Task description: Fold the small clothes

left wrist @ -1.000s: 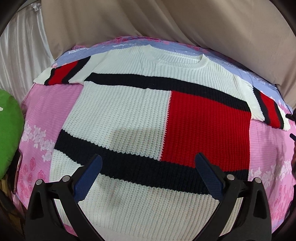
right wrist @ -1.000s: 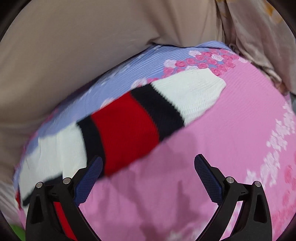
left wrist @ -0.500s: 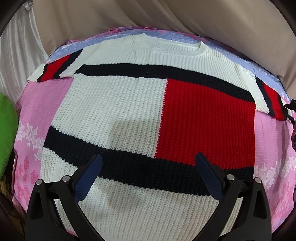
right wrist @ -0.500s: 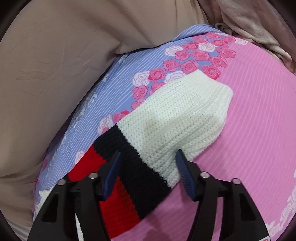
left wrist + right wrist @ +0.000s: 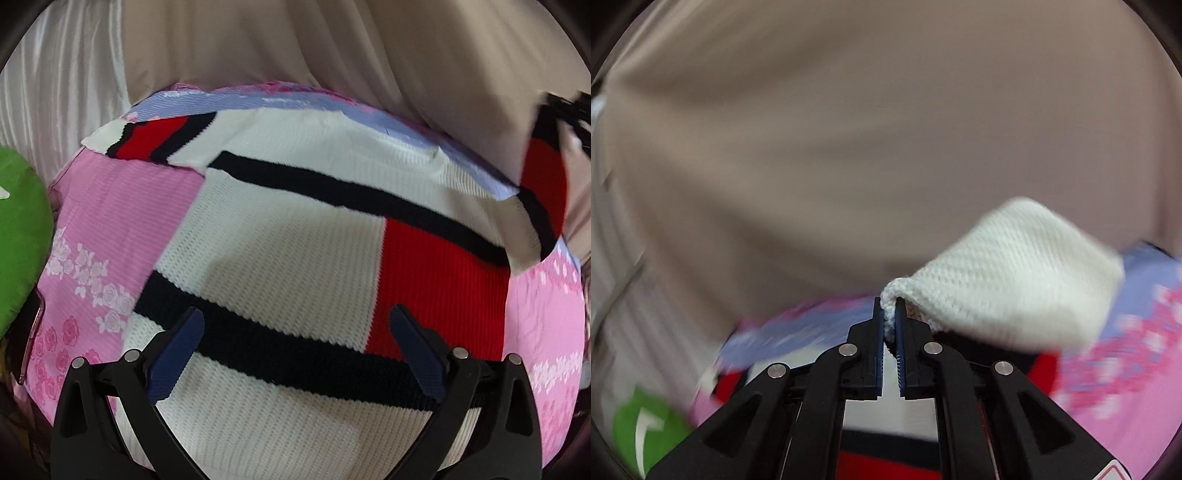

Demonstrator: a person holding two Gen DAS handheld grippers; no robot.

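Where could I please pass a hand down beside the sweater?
Bare pink sheet lies between the sweater and the green cushion; a narrower strip borders its red side. The right gripper, closing on a lifted sleeve, crowds there.

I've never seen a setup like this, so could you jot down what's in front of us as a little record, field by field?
garment: knit sweater, white with navy bands and a red block, lying flat
surface: pink floral bedsheet
right hand-held gripper: jaws closing on the white sleeve cuff, cuff pinched between the pads and raised off the sheet
left hand-held gripper: open, above the sweater's lower part, holding nothing
other sleeve: flat on the sheet
beside the bed: green cushion
folding: just begun
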